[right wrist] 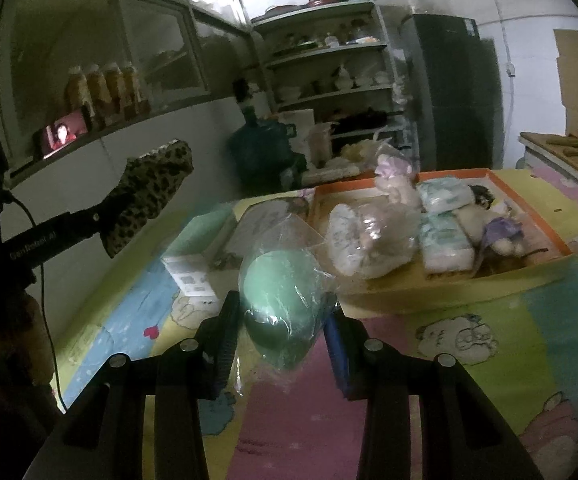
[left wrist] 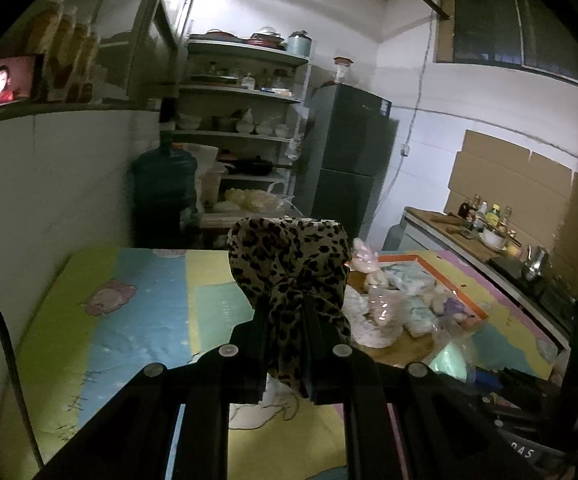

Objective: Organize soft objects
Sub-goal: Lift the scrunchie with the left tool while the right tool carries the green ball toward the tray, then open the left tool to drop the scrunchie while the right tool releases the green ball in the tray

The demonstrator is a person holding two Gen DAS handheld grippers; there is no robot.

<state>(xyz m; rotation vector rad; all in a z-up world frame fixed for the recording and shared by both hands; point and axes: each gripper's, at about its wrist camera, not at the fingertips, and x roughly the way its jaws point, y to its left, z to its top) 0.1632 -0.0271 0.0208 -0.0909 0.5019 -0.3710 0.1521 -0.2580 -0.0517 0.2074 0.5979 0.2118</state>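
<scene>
The left gripper (left wrist: 285,344) is clamped on a leopard-print fabric piece (left wrist: 289,268), which bunches up above the fingers and trails down between them, held in the air over the cartoon-print mat (left wrist: 129,312). In the right wrist view the same fabric (right wrist: 149,196) sticks out at about ten o'clock, well above the mat and apart from everything on it.

The right gripper (right wrist: 281,336) is closed on a mint-green soft ball in clear plastic wrap (right wrist: 281,296); the pads press its two sides, and loose wrap crinkles out above and below the fingers.

At about one o'clock from the green ball lies the orange-rimmed shallow box (right wrist: 529,196) on the mat. Inside it sit soft items: a clear bag of pale stuffed things (right wrist: 369,236) at its near left end, two white wrapped packs (right wrist: 445,220) in the middle, and a plush toy with dark hair and purple cloth (right wrist: 493,220) toward the right (details too dim to name further). A pink-and-lilac plush (right wrist: 393,176) stands up at the box's far edge.

A small white card (right wrist: 189,276) lies on the mat at nine o'clock from the ball.
</scene>
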